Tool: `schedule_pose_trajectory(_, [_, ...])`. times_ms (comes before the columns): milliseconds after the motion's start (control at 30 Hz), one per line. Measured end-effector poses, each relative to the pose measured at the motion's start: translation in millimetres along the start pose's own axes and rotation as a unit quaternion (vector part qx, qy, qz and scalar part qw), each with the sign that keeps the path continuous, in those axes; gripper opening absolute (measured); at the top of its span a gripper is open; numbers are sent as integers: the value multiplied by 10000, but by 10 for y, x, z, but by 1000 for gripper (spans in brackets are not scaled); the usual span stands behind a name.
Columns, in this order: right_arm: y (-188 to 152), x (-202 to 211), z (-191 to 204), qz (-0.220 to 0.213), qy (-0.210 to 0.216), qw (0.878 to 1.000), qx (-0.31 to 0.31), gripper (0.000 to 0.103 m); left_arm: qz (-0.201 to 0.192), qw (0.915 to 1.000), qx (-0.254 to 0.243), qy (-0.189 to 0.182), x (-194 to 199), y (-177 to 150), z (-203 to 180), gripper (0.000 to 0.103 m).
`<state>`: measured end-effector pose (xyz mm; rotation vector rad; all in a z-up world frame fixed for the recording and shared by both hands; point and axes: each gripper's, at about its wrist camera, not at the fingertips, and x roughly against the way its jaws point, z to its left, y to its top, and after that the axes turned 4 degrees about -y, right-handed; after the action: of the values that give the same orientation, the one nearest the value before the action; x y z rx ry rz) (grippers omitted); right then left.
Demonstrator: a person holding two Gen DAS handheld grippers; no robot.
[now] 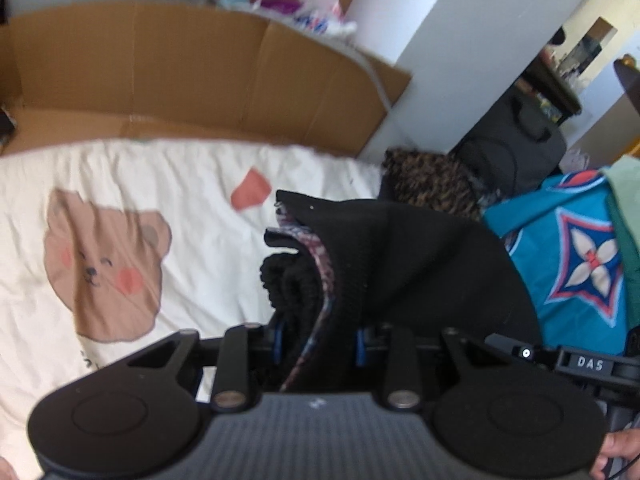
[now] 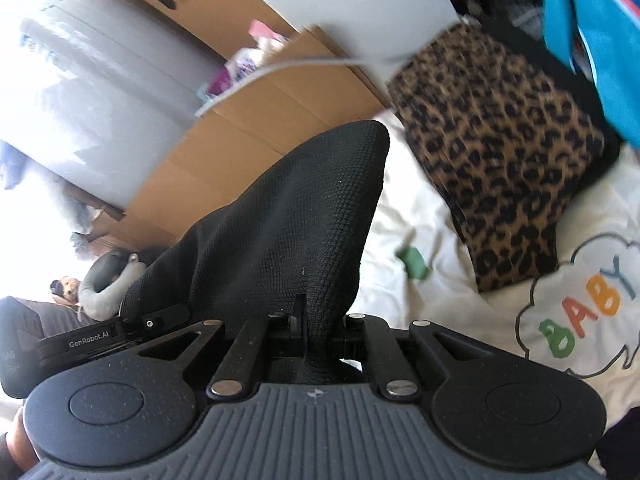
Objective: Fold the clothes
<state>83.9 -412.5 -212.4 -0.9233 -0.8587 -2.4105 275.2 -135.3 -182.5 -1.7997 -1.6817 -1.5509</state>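
Left gripper pinches a thick bunch of black garment, the jaws standing part way apart around the bundled cloth; a patterned inner layer and a ribbed black roll show along the bundle's left edge. Right gripper is pressed nearly together on a thinner fold of the same black knit, which rises ahead of its fingers in a taut peak. Both ends of the garment are held clear of the bedsheet, a cream cover printed with a brown bear face to the left of the left gripper and a cloud reading "BABY" to the right of the right gripper.

Beyond the left gripper, past the sheet's far edge, stands an open cardboard box; its near wall is all that shows, and what lies inside cannot be told. Behind that box, a second cardboard piece has pink, purple and white soft things heaped at its foot, too blurred to name.

Ahead and right of the right gripper lies a folded leopard-print cloth on the sheet, with a small green scrap just beside its near left edge. A teal patterned fabric hangs to the right of the left gripper.
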Motion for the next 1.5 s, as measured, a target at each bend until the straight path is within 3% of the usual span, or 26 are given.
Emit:
schedule_pose_trajectory(367, [327, 1019, 908, -517, 73, 9951, 843, 7, -702, 9974, 73, -117, 1070, 299, -398, 33])
schedule_pose_trajectory(700, [446, 1739, 1361, -1051, -94, 9882, 1113, 7, -1178, 9926, 26, -288, 1744, 474, -852, 33])
schedule_pose_trajectory(1133, [473, 2221, 1458, -1583, -302, 9755, 1497, 7, -1563, 9870, -214, -295, 1973, 408, -1267, 33])
schedule_pose_trajectory(1500, [596, 2145, 1119, -1844, -638, 9701, 1445, 7, -1490, 9871, -428, -413, 1591, 446, -1533, 33])
